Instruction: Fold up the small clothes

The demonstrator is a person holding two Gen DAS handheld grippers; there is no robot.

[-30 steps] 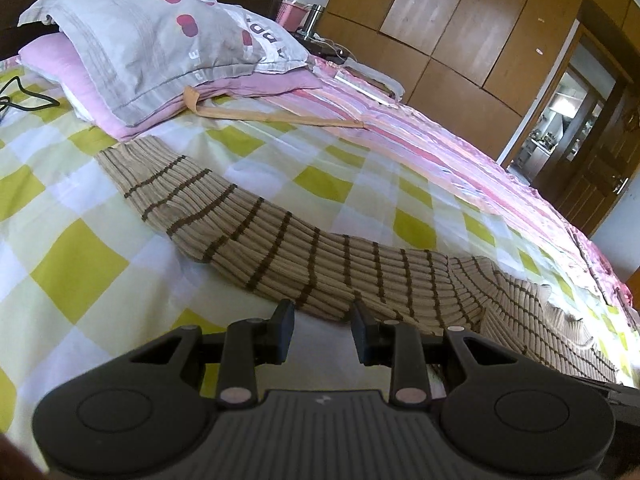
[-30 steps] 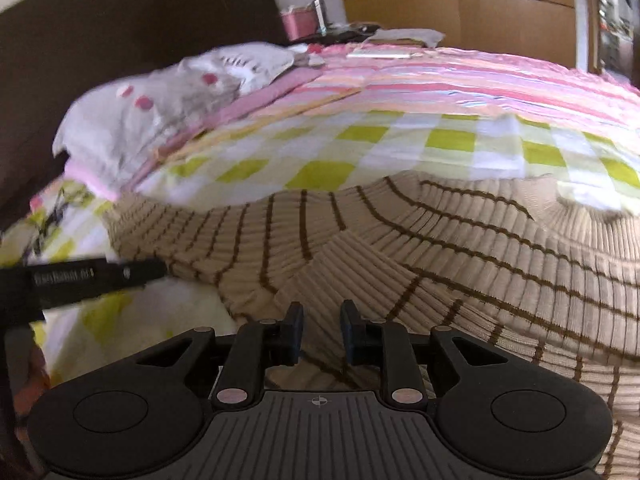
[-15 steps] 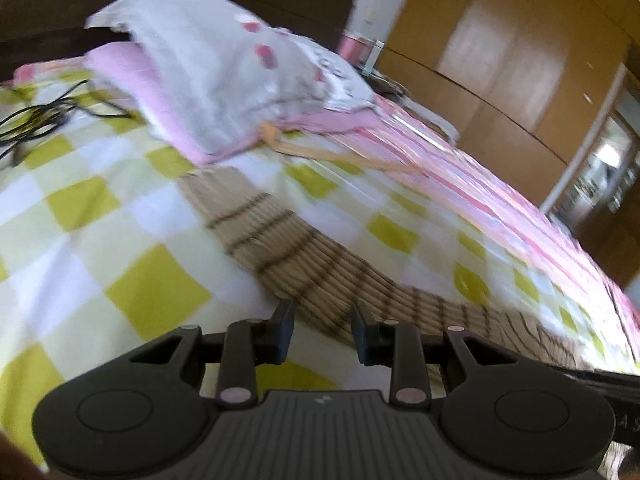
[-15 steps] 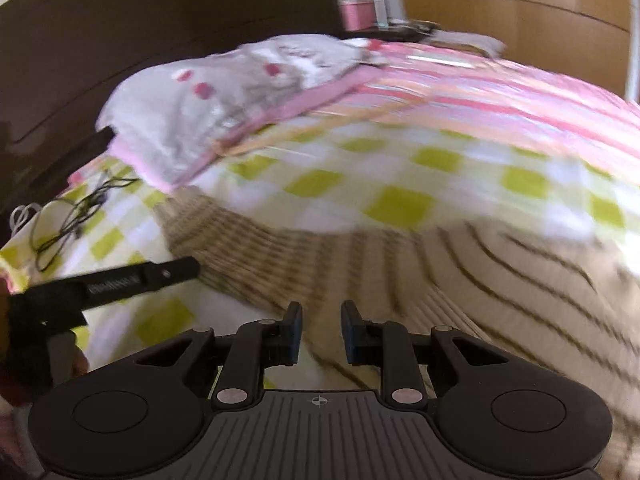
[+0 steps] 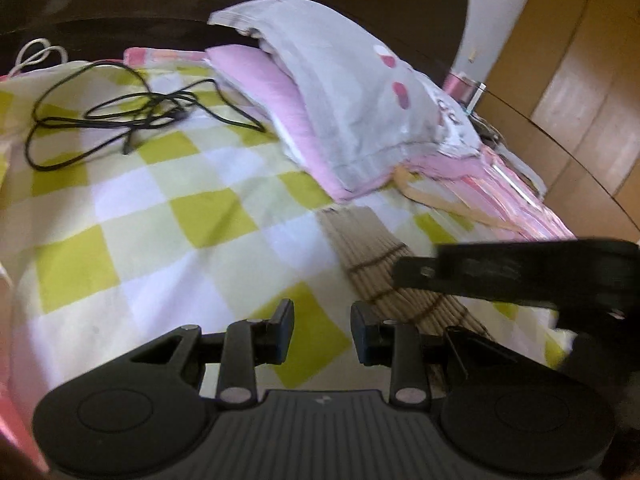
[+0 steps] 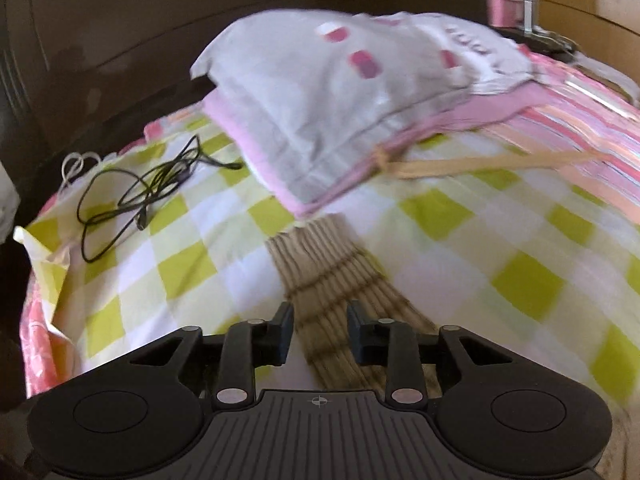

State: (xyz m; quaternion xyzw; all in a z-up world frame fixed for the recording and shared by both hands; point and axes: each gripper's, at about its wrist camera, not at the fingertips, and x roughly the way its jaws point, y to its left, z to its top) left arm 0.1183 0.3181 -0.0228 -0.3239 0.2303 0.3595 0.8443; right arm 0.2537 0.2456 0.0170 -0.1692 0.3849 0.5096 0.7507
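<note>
A beige ribbed sweater with thin brown stripes lies on the checked bedsheet; only one sleeve (image 6: 324, 276) shows, its cuff pointing at the pillows. My right gripper (image 6: 319, 334) is open and empty, just above the sleeve, its jaws on either side of it. My left gripper (image 5: 322, 336) is open and empty over bare sheet, left of the sleeve (image 5: 372, 264). The right gripper's black body (image 5: 520, 276) crosses the left wrist view over the sleeve.
Grey and pink pillows (image 6: 340, 92) are stacked beyond the cuff. A black cable (image 6: 136, 196) lies tangled at the left near the bed's edge. A tan strap (image 6: 480, 164) lies right of the pillows. A dark headboard (image 6: 120, 20) is behind.
Both grippers have swung left along the sweater, from its body to the sleeve end. The sweater's body has left both views; the cable has come into view. Jaws stay open.
</note>
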